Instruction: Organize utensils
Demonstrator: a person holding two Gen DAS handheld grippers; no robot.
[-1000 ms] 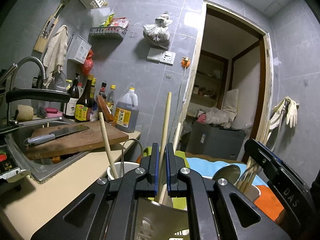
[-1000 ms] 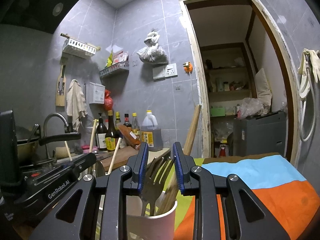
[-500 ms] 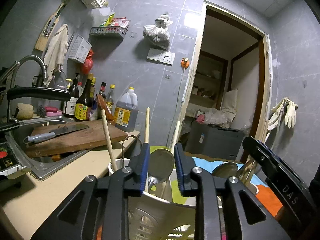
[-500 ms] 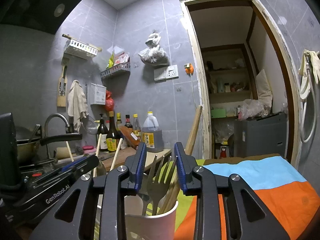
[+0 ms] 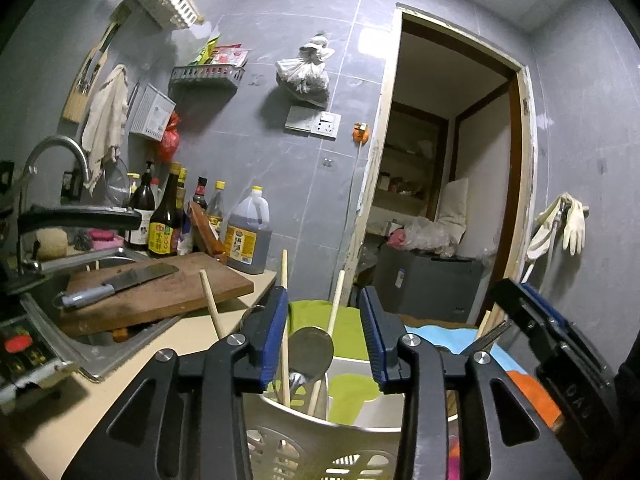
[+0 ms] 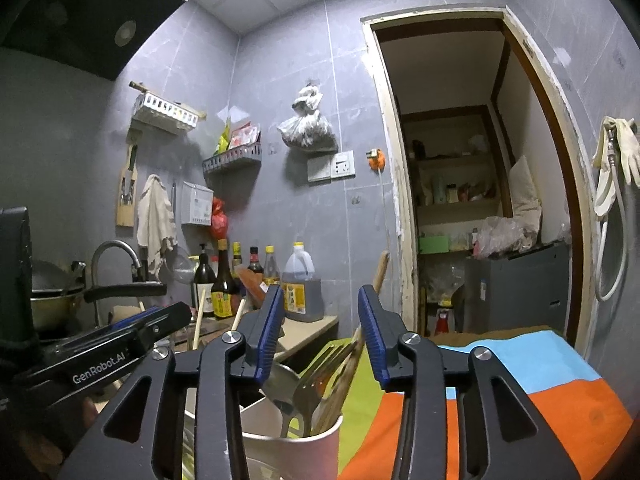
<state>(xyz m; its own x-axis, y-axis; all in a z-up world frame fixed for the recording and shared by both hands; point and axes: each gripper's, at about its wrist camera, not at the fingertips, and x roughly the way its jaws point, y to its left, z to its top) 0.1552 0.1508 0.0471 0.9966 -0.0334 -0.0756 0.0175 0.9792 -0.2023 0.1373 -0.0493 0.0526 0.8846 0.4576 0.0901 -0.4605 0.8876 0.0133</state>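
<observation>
1. Right up close, the left gripper (image 5: pixel 324 334) has its jaws spread wide with nothing between them. It hangs over a pale basket with holes (image 5: pixel 320 446).
2. Inside that basket stand a round metal spoon (image 5: pixel 311 349) and some thin wooden sticks (image 5: pixel 284 320). Only the left view looks down into the basket this way.
3. The right gripper (image 6: pixel 322 334) is spread wide too and grips nothing. It hangs over a white cup (image 6: pixel 294 454).
4. The cup holds metal forks (image 6: pixel 320 376), a spoon and a wooden handle, all leaning up and to the right. Only the right view shows the forks well. In the left view just their tips peek out beside the other tool.
5. Each camera can see the other gripper at its edge. The right view shows the left one low on its left side.
6. A striped cloth (image 6: pixel 540 368) in green, blue and orange lies under the cup. The right view shows much more of it.
7. Farther off, the left view shows a wooden cutting board (image 5: pixel 160 296) lying across the sink (image 5: pixel 78 350), with a big knife (image 5: pixel 116 284) on top. The right view hides these.
8. At the back wall stand dark sauce bottles (image 5: pixel 166 224) and a big oil jug (image 5: pixel 250 232).
9. Only the right view shows the black hood (image 6: pixel 80 12) up high.
</observation>
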